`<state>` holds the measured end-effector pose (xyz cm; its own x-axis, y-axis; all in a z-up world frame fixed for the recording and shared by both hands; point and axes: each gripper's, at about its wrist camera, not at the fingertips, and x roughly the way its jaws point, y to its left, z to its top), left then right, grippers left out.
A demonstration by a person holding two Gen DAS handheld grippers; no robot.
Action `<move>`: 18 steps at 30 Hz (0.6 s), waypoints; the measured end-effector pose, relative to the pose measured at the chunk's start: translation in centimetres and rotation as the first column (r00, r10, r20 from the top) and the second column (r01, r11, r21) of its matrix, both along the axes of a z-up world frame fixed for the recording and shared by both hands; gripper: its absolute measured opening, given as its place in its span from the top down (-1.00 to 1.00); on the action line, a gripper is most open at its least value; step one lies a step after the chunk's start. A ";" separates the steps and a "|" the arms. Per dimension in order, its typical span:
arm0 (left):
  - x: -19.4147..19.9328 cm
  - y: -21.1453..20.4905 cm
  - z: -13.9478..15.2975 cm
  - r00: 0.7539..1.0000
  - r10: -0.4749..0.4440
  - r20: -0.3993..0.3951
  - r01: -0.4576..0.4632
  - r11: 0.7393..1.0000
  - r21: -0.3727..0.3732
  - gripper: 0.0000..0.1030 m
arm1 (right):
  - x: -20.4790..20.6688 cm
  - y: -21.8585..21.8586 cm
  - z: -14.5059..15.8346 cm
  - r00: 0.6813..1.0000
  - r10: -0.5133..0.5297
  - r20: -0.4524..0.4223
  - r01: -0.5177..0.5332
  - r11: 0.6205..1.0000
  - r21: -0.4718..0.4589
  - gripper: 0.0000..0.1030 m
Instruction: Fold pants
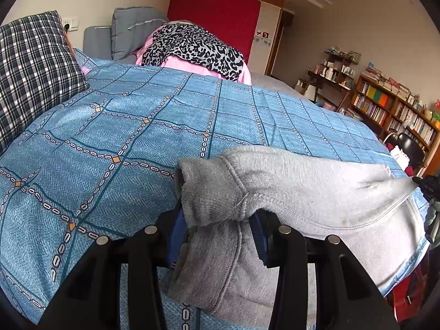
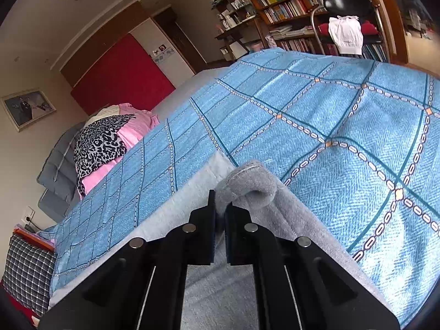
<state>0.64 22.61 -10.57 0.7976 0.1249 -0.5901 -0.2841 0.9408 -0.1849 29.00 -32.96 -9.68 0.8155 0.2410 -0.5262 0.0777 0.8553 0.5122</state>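
Pants (image 1: 316,192) bunched between both clenched tongs, left tongs (image 1: 217,225) and right tongs (image 2: 220,209), above bedspread (image 1: 123,126).

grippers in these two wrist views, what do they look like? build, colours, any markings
Both the left gripper and right gripper are matte black linkage frames with round silver pins at the joints. Blue pads line the left's fingers. No cables, markings or sleeves visible.

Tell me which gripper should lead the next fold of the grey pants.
Probably either: the left gripper and the right gripper are each shut on bunched cloth of the grey pants, stretched between them over the blue bedspread.
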 end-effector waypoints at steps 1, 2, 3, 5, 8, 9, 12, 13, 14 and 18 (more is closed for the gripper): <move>0.0 0.1 0.4 1.000 -0.001 0.008 0.001 1.000 -0.003 0.16 | -0.2 -0.2 0.8 1.000 -0.006 0.022 0.007 1.000 -0.014 0.91; -0.1 0.3 0.6 1.000 -0.003 0.016 0.003 1.000 -0.010 0.16 | -0.6 -0.4 1.5 0.999 -0.010 0.040 0.011 1.000 -0.020 0.91; -0.2 0.5 1.0 1.000 -0.005 0.025 0.005 1.000 -0.020 0.16 | -0.9 -0.7 2.0 0.998 -0.012 0.055 0.013 1.000 -0.019 0.91; -0.6 0.9 1.4 0.999 -0.008 0.043 0.010 0.999 -0.044 0.16 | -2.2 -1.3 2.7 0.997 -0.016 0.079 0.017 1.000 -0.016 0.91; -1.2 1.3 1.4 0.998 -0.018 0.052 0.022 0.997 -0.072 0.16 | -5.3 -2.0 2.5 0.995 -0.023 0.100 0.026 0.999 -0.025 0.91; -1.4 1.4 1.1 0.999 -0.021 0.049 0.025 0.997 -0.077 0.16 | -6.4 -2.3 2.2 0.994 -0.026 0.102 0.029 0.999 -0.029 0.91; -2.1 1.2 0.1 0.999 -0.029 0.027 0.031 0.996 -0.080 0.16 | -9.8 -3.0 0.3 0.996 -0.039 0.077 0.042 0.998 -0.040 0.91; -2.3 1.0 -0.3 0.999 -0.033 0.021 0.035 0.996 -0.078 0.16 | -10.7 -3.2 -0.4 0.997 -0.042 0.064 0.045 0.998 -0.046 0.91; -2.6 0.9 -0.7 0.999 -0.040 0.017 0.041 0.996 -0.076 0.16 | -11.4 -3.3 -1.2 0.998 -0.047 0.050 0.050 0.997 -0.058 0.91; -3.5 0.2 -1.8 0.999 -0.052 0.001 0.052 0.998 -0.043 0.16 | -12.9 -3.9 -4.5 0.997 -0.081 -0.018 0.080 0.994 -0.068 0.91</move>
<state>-2.91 22.77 -12.40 0.8023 0.0573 -0.5942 -0.2347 0.9455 -0.2257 16.12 -36.91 -14.20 0.8196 0.1381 -0.5560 0.1579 0.8784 0.4511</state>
